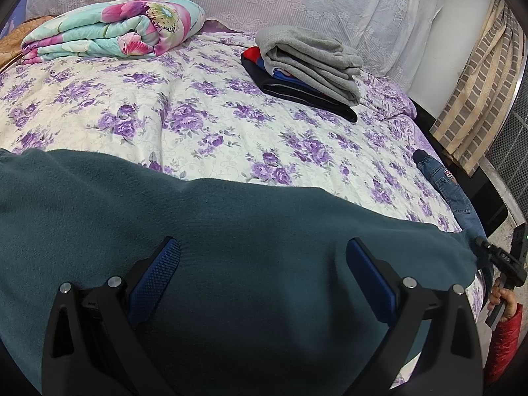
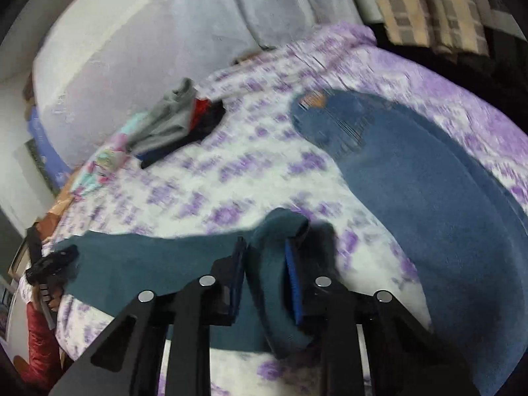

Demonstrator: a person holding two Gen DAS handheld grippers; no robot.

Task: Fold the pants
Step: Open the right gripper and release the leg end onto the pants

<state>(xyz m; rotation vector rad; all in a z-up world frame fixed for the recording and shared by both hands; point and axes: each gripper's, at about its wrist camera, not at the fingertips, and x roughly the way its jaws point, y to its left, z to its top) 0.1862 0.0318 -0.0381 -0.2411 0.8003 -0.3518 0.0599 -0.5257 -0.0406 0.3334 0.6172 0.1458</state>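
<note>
Dark teal pants (image 1: 231, 231) lie spread across the near part of the bed. My left gripper (image 1: 262, 247) is open, its blue pads wide apart just above the teal cloth. In the right wrist view my right gripper (image 2: 267, 257) is shut on a raised fold at the end of the teal pants (image 2: 165, 264), the cloth pinched between the blue pads. That view is blurred by motion. The left gripper (image 2: 49, 264) shows at its far left, and the right gripper (image 1: 501, 260) shows at the right edge of the left wrist view.
The bed has a purple-flowered cover (image 1: 198, 115). Blue jeans (image 2: 429, 198) lie on it to the right. A stack of folded clothes topped by a grey one (image 1: 310, 66) sits at the back right. A folded floral quilt (image 1: 112, 29) lies at the back left.
</note>
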